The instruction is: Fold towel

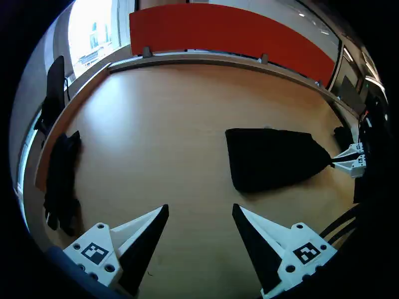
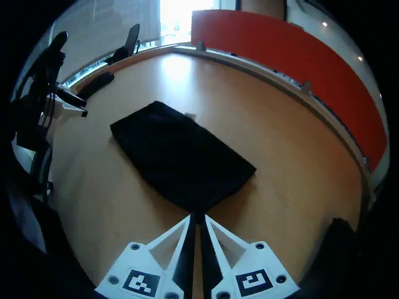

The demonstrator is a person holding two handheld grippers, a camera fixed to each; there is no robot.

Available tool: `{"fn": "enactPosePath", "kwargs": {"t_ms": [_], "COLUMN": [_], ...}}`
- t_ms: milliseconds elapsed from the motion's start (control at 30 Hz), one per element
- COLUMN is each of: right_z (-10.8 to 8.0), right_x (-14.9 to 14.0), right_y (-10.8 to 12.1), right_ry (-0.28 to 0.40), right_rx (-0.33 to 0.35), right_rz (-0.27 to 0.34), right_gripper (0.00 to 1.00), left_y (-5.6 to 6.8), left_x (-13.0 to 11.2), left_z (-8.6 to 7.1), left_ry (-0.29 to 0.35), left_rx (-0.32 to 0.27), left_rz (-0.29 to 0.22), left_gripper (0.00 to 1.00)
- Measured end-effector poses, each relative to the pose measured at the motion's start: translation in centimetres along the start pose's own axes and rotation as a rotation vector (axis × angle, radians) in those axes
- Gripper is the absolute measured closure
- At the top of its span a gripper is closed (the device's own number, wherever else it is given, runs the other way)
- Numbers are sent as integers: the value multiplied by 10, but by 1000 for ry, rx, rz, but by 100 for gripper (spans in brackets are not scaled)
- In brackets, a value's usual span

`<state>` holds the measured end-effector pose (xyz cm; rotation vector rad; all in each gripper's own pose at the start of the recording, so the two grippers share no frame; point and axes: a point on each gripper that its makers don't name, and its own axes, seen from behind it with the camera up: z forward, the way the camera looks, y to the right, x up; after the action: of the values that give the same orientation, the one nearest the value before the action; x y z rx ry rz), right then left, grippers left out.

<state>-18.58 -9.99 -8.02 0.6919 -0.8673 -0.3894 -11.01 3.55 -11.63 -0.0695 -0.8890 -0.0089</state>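
A black towel [image 2: 179,154] lies folded on the wooden table [image 2: 279,149]. My right gripper [image 2: 198,218] is shut on the towel's near corner, which is pulled to a point between the fingers. In the left gripper view the same towel [image 1: 272,157] lies to the right, with the right gripper [image 1: 333,164] pinching its right tip. My left gripper [image 1: 200,212] hangs open above bare table [image 1: 164,129], well left of the towel, with nothing between its fingers. In the right gripper view the left gripper [image 2: 84,108] shows far off at the left, beyond the towel.
Another dark cloth [image 1: 62,179] lies along the table's left edge. A red divider panel [image 1: 224,32] stands behind the table's far edge, with windows beyond. A small dark object [image 1: 343,135] sits by the right edge, and a dark bundle [image 2: 339,239] lies at the table's near right.
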Motion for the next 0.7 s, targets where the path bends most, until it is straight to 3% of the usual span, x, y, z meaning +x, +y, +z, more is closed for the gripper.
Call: {"fn": "enactPosePath", "kwargs": {"t_ms": [700], "right_z": [-61], "right_x": [76], "right_y": [29], "right_ry": [123], "right_rx": [-88], "right_rz": [-108], "right_gripper": [94], "left_y": [1], "left_x": [5], "left_z": [-4], "left_ry": [15], "left_rx": [-5], "left_rz": [-13], "left_gripper": [6]}}
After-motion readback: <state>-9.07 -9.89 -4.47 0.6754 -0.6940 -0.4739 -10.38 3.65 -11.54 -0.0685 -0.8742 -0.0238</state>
